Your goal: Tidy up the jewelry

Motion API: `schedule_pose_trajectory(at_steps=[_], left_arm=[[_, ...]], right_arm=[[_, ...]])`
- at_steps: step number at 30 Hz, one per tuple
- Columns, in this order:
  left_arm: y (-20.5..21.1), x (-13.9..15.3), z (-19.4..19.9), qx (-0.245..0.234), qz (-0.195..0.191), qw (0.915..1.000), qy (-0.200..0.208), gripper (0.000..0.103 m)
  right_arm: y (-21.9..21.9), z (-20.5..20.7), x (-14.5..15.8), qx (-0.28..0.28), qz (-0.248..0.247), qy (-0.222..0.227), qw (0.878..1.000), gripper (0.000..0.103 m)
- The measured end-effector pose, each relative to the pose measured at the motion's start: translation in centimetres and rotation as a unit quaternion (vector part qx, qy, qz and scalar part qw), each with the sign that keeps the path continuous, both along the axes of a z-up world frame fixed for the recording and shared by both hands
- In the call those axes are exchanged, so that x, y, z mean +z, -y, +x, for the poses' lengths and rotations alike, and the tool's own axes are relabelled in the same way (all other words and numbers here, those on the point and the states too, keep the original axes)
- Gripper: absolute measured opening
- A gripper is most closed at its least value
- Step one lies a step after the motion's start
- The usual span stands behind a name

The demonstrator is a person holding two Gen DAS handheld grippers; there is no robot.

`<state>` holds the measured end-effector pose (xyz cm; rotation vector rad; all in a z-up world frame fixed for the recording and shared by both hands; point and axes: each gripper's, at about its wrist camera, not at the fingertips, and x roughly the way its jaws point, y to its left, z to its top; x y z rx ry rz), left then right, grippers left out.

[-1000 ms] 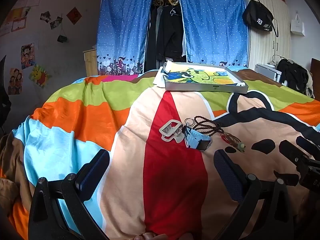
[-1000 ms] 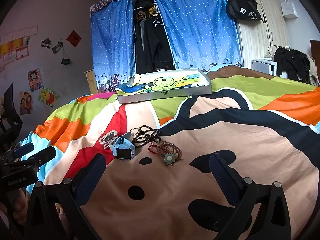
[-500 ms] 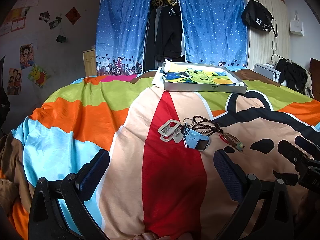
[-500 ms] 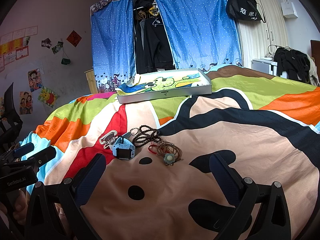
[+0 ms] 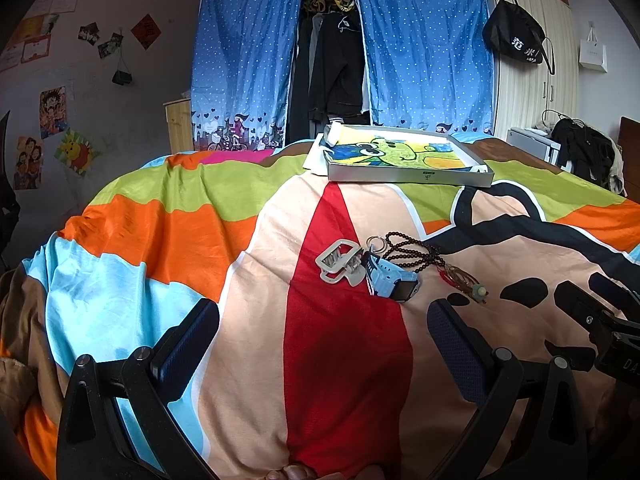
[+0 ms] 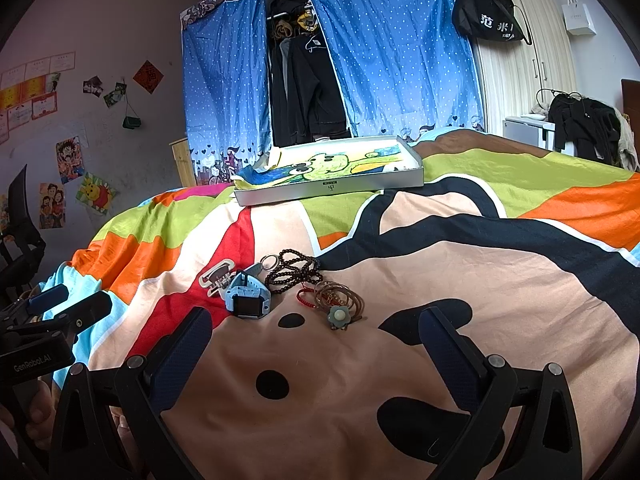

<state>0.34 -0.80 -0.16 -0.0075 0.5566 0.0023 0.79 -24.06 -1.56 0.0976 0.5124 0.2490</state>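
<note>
Nothing is shifting since a second ago: both the left tool [image 5: 323, 336] and right tool [image 6: 315, 338] are hovering wide and empty, with the jewelry pile [image 6: 280, 286] lying untouched on the bed [image 6: 460, 280] just ahead, so sorting is still waiting.

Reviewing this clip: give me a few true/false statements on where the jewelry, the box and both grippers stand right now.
1. Both grippers, left gripper and right gripper, are open and hold nothing. True.
2. The blue watch lies inside the box. False: it lies on the bedspread, nearer the grippers.
3. The dark bead necklace lies beside the watch. True.
4. The hair clip is gripped by the left gripper. False: it lies on the bedspread.
</note>
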Motion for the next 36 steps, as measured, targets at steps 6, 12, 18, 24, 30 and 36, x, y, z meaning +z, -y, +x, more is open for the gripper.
schedule_pose_trajectory(at_steps=[6,12,18,24,30,36], left_arm=[[0.0,0.0,0.0,0.0,0.0,1.0,0.0,0.102],[0.0,0.0,0.0,0.0,-0.001,1.0,0.0,0.102],[-0.1,0.0,0.0,0.0,-0.001,1.0,0.0,0.102],[0.0,0.0,0.0,0.0,-0.001,1.0,0.0,0.102],[0.8,0.0,0.0,0.0,0.0,1.0,-0.001,0.102],[0.9,0.0,0.0,0.0,-0.001,1.0,-0.001,0.102]], right_arm=[[0.0,0.0,0.0,0.0,0.0,0.0,1.0,0.103],[0.0,0.0,0.0,0.0,0.001,0.0,1.0,0.103],[0.0,0.0,0.0,0.0,0.001,0.0,1.0,0.103],[0.0,0.0,0.0,0.0,0.0,-0.001,1.0,0.103],[0.3,0.4,-0.1,-0.001,0.001,-0.002,1.0,0.103],[0.2,0.1,-0.1,-0.001,0.0,-0.004,1.0,0.103]])
